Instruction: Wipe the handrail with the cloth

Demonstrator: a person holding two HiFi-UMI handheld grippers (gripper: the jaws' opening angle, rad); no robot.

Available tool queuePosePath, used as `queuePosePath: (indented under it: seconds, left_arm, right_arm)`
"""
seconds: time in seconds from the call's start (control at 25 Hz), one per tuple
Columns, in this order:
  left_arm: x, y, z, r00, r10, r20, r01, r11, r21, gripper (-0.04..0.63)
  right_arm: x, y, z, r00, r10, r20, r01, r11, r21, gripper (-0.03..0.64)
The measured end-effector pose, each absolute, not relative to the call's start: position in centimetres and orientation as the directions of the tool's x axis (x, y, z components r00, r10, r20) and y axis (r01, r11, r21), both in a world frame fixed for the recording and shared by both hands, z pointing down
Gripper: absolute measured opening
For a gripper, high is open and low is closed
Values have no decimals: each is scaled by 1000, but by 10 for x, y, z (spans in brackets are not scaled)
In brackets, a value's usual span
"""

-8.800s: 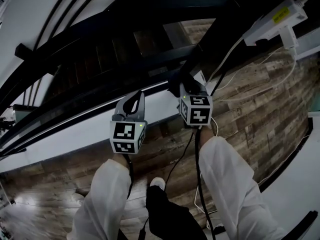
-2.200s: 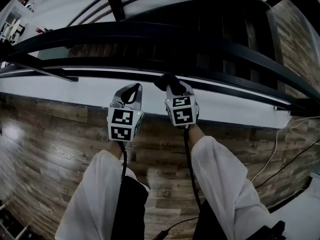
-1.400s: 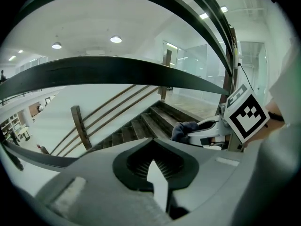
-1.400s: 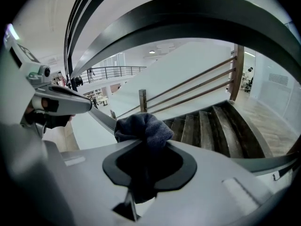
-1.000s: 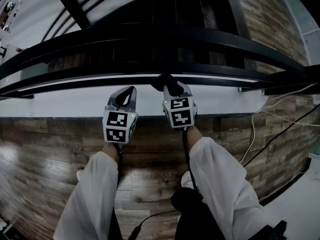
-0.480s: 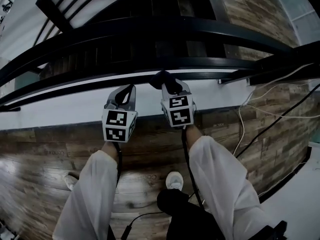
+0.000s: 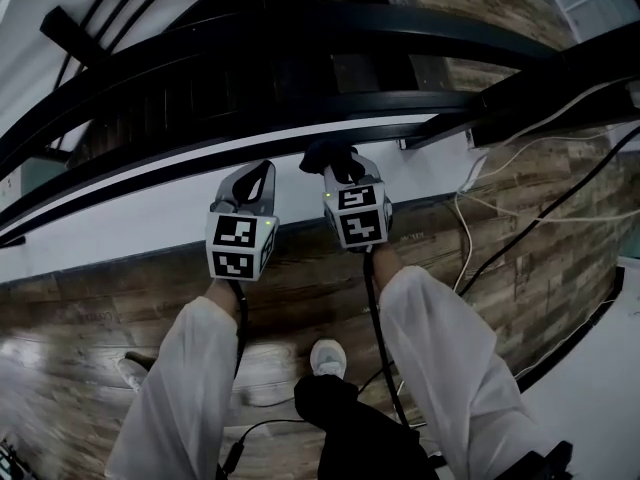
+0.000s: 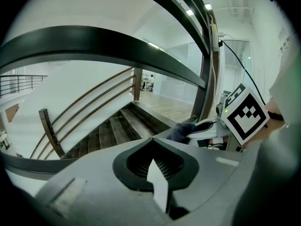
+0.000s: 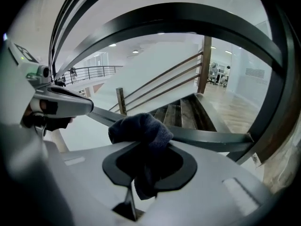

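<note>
Right gripper (image 7: 337, 164) (image 9: 149, 169): you had its jaws clamped on the dark cloth (image 7: 324, 153) (image 9: 141, 130), and a wad of it bulged out past the tips. In the right gripper view the wad sat against the near side of the dark handrail (image 7: 380, 108) (image 9: 212, 136), which ran across the picture just behind it. The head view agreed, with the cloth right at the handrail's near edge. Left gripper (image 7: 254, 179) (image 8: 155, 167): jaws together, nothing between them. You held it just short of the handrail, beside the right gripper and apart from it, and I couldn't tell whether its tip touched the rail. The left gripper view caught the right gripper's finger and the cloth at the handrail, with its marker cube (image 8: 245, 114) on the near side. Wooden stairs (image 9: 184, 111) dropped away on the far side of the handrail. On your side of the handrail was plank floor (image 7: 320, 273), with loose cables (image 7: 497, 230) trailing over it. Your white sleeves (image 7: 440, 353) reached toward the handrail from below.
</note>
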State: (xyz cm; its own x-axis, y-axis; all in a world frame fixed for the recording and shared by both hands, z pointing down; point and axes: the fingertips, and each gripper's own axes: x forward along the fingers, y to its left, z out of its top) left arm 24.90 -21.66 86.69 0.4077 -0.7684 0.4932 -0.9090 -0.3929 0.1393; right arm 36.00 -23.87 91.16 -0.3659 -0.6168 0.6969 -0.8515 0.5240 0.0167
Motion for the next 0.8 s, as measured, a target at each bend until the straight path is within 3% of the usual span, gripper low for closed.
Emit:
queuePosePath:
  seconds: [0.8]
  left_arm:
    - [387,-245,878,505,-714,485,-857,-482,182,-2]
  right_arm:
    - [525,-282,909,-264,-659,704,-890,448,85,71]
